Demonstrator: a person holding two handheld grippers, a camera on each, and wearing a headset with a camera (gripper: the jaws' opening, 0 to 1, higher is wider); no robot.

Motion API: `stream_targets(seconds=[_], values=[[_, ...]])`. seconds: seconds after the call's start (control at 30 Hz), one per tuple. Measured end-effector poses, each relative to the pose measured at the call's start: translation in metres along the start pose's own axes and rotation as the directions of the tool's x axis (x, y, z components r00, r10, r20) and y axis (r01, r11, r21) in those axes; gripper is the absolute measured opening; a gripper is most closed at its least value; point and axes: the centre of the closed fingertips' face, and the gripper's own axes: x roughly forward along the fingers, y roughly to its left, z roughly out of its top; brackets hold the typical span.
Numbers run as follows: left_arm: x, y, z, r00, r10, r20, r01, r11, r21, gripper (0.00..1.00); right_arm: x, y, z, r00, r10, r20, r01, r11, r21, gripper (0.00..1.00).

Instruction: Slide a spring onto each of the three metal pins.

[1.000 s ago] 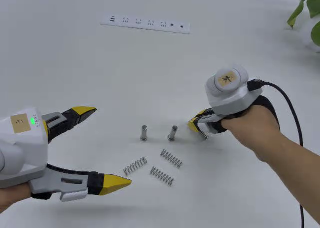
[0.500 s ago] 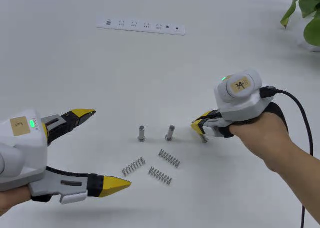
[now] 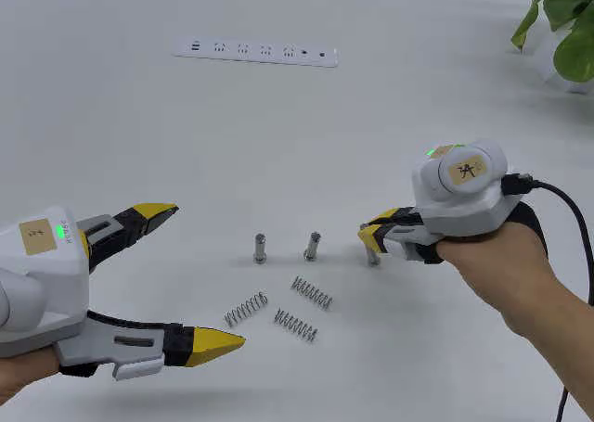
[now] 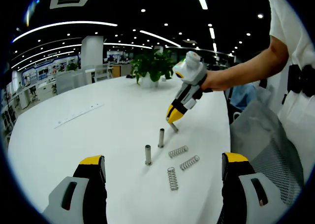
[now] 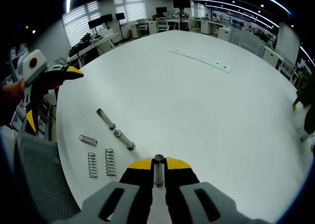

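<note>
White table (image 3: 278, 144): right gripper (image 3: 369, 239) clamps one pin (image 5: 158, 170); two upright pins (image 3: 260, 248) and three springs (image 3: 312, 292) sit between it and the wide-open left gripper (image 3: 204, 274); power strip (image 3: 255, 51) beyond.

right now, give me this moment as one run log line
right gripper: shut on third pin | left gripper: open | other two pins: standing bare | three springs: lying loose on table
</note>
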Motion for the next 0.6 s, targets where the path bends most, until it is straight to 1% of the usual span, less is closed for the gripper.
stream_targets(seconds=[0.07, 0.13, 0.23, 0.37, 0.6], values=[[0.0, -0.001, 0.0, 1.0, -0.002, 0.0, 0.002, 1.0, 0.001, 1.0, -0.002, -0.002, 0.0, 1.0, -0.001, 0.006, 0.001, 1.0, 0.003, 0.09], [0.001, -0.001, 0.0, 1.0, -0.005, -0.001, 0.005, 1.0, 0.003, 0.99, -0.002, 0.0, -0.001, 0.9999, -0.001, 0.013, 0.001, 1.0, 0.002, 0.09], [0.002, -0.002, 0.002, 1.0, -0.005, 0.007, 0.005, 1.0, 0.002, 1.0, -0.006, 0.001, -0.003, 0.9998, 0.0, 0.022, 0.0, 1.0, 0.003, 0.09], [0.002, -0.002, 0.002, 1.0, -0.009, 0.002, 0.009, 1.0, 0.005, 1.0, -0.011, 0.004, -0.004, 0.9994, 0.0, 0.034, 0.0, 1.0, 0.0, 0.09], [0.003, -0.004, 0.0, 0.9999, -0.015, -0.008, 0.015, 1.0, 0.013, 1.0, -0.015, 0.003, -0.007, 0.9991, -0.006, 0.042, 0.006, 1.0, 0.006, 0.09]])
